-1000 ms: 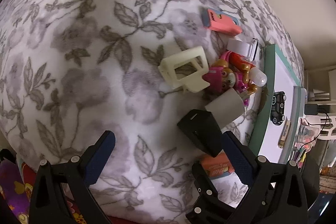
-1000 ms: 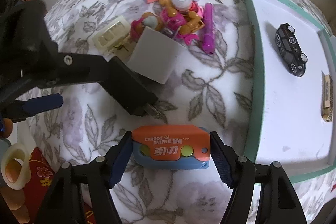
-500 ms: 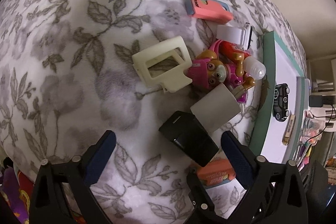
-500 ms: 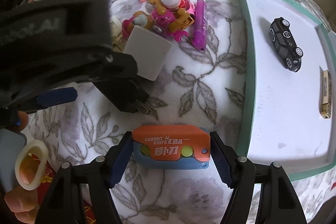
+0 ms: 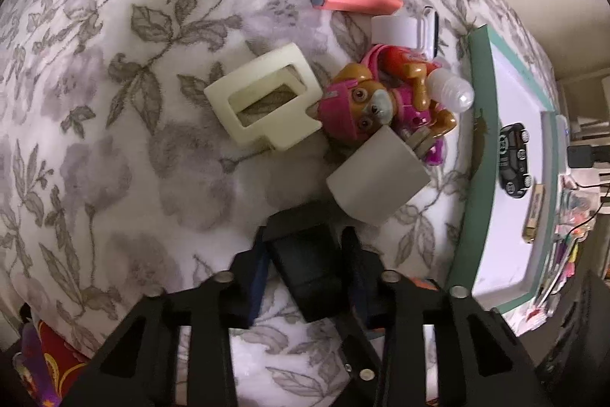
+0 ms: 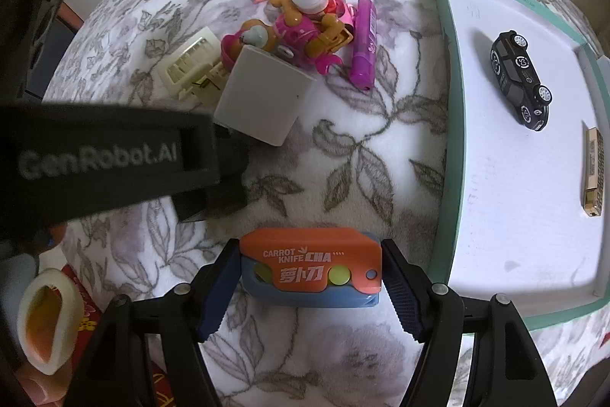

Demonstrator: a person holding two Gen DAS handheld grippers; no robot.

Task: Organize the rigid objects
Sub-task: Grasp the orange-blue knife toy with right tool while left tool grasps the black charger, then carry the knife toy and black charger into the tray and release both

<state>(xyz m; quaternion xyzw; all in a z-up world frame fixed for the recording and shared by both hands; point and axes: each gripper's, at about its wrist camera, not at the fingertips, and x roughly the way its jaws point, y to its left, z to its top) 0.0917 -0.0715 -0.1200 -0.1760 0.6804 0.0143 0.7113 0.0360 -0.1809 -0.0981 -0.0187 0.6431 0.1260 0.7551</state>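
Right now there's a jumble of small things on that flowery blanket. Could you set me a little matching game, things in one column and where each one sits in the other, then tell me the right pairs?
Things
1. small black toy car
2. orange and blue plastic carrot knife
3. black plastic charger block
4. purple plastic tube

Places
A. between the left gripper's closing fingers
B. on the white tray with the teal rim
C. on the blanket beside the pink toy dog
D. between the right gripper's fingers

Pairs: 1-B, 2-D, 3-A, 4-C
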